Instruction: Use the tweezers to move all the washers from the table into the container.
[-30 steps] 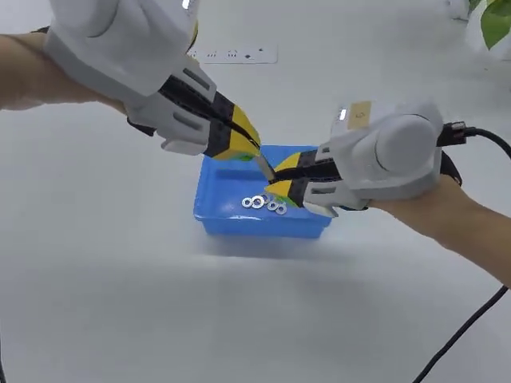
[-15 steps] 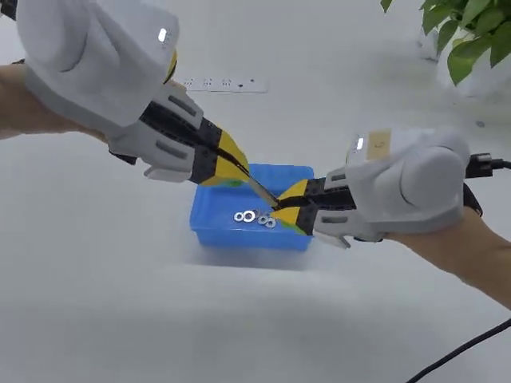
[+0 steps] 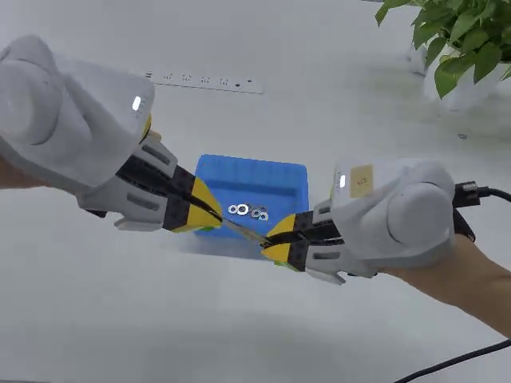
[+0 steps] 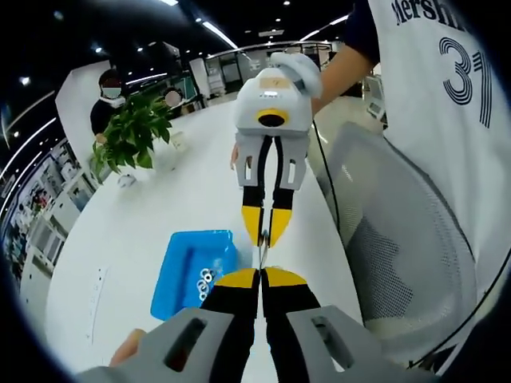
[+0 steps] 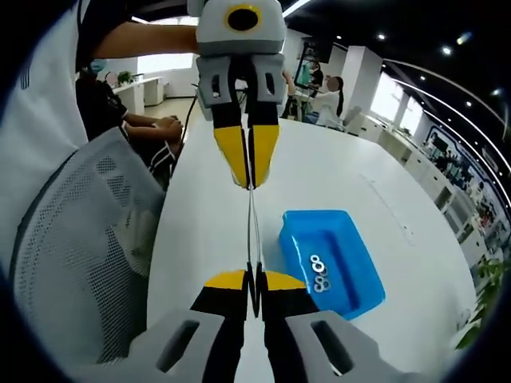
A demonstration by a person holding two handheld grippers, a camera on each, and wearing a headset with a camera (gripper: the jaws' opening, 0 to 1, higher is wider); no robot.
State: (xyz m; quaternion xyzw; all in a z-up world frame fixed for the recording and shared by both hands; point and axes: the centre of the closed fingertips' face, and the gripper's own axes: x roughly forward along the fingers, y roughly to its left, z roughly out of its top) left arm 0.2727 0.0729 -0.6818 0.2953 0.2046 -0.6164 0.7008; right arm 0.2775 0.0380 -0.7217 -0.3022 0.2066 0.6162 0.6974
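Note:
A blue container (image 3: pixel 209 171) sits on the white table with several washers (image 3: pixel 247 211) lying inside it. My left gripper (image 3: pixel 214 217) and right gripper (image 3: pixel 270 238) face each other tip to tip just over the container's near edge. Thin metal tweezers (image 3: pixel 242 230) bridge the gap, and both grippers are shut on them, one at each end. In the left gripper view my jaws (image 4: pixel 262 273) pinch the tweezers (image 4: pixel 262 255), with the right gripper (image 4: pixel 266 239) opposite and the container (image 4: pixel 180 271) to the left. In the right gripper view the tweezers (image 5: pixel 252 231) run from my jaws (image 5: pixel 252 278) up to the left gripper (image 5: pixel 250 182); the washers (image 5: pixel 318 275) lie in the container (image 5: pixel 351 271).
A power strip (image 3: pixel 200 80) lies at the far side of the table, and a potted plant (image 3: pixel 455 40) stands at the far right. A black cable (image 3: pixel 487 195) trails from the right gripper. A mesh chair (image 4: pixel 399 263) stands beside the table.
Both grippers, with the tweezers between them, have drawn back from over the container's inside to its near edge. The head camera has shifted as well.

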